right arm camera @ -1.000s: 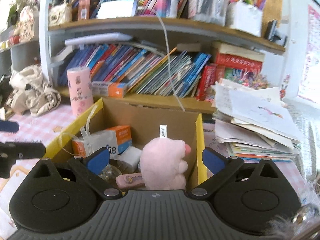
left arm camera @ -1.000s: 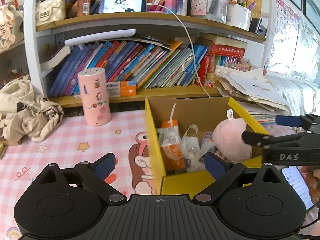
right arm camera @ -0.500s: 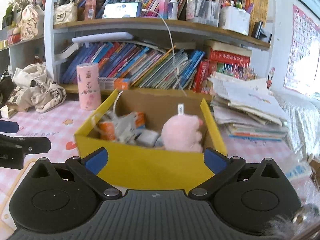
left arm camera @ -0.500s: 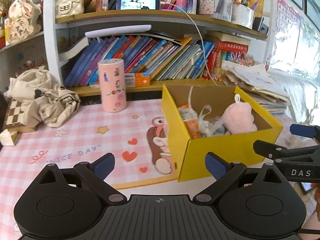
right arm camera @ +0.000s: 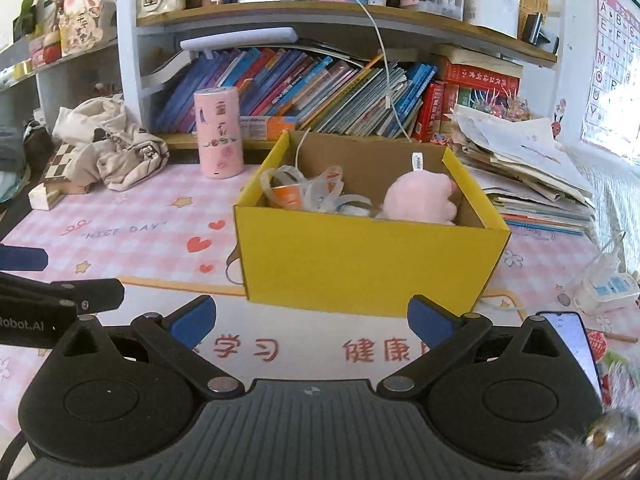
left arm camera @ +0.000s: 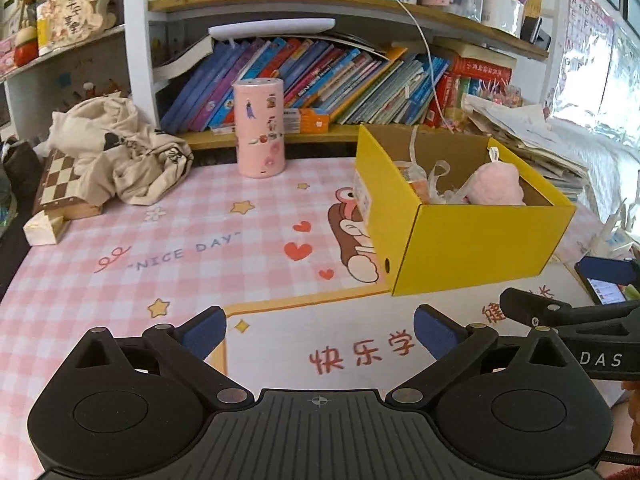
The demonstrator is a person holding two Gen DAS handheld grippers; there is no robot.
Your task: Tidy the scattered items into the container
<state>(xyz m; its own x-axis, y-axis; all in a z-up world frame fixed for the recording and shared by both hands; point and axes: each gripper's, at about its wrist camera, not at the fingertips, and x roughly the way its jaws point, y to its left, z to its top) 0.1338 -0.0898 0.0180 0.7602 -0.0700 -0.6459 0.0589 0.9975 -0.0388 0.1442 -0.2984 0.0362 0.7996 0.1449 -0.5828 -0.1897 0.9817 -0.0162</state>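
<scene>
Child's study room at home: crammed bookshelf [right arm camera: 320, 80], pink cartoon desk mat [left arm camera: 180, 248], alphabet poster [right arm camera: 612, 52].

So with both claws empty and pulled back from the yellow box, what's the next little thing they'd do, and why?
Probably reach the right gripper toward the clear plastic packet lying on the mat to the right of the yellow box. Both grippers are open and hold nothing, the pink plush already sits inside the box, and that packet looks like the nearest loose item.
</scene>
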